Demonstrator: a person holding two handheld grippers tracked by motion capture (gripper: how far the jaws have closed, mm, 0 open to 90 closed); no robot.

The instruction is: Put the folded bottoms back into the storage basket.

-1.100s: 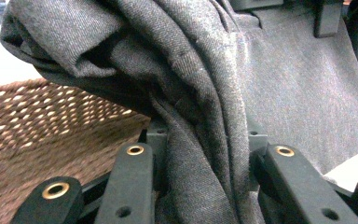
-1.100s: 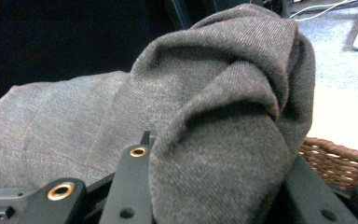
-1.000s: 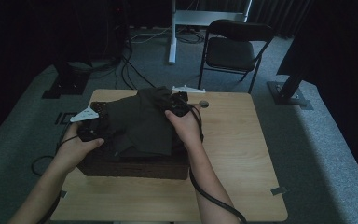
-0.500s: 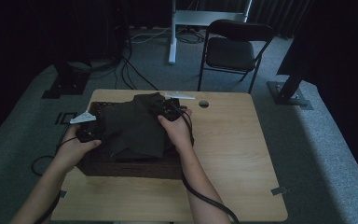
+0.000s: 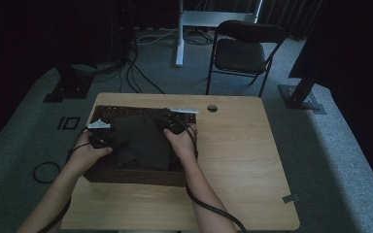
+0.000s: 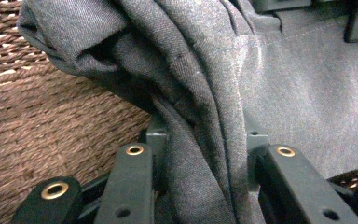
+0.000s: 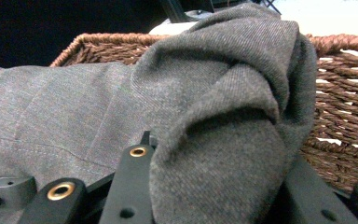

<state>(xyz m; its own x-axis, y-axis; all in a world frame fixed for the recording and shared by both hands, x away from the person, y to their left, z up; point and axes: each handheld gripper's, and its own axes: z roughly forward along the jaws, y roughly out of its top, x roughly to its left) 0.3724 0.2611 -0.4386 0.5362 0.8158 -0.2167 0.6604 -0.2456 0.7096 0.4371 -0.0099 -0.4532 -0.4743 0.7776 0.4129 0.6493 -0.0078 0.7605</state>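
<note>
Cloth | pinched by both grippers' jaws | inside basket

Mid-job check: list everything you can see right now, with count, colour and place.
grey cloth: one, dark grey, bunched, lying in the basket between the grippers
wicker basket: one, brown, left half of the table
table: one, light wood, round hole near its far edge
folding chair: one, black, on the floor beyond the table
cables: several, black, on the grey carpet behind the table
left gripper: one, black, shut on a fold of the cloth at the basket's left side
right gripper: one, black, shut on a fold of the cloth near the basket's far right
</note>
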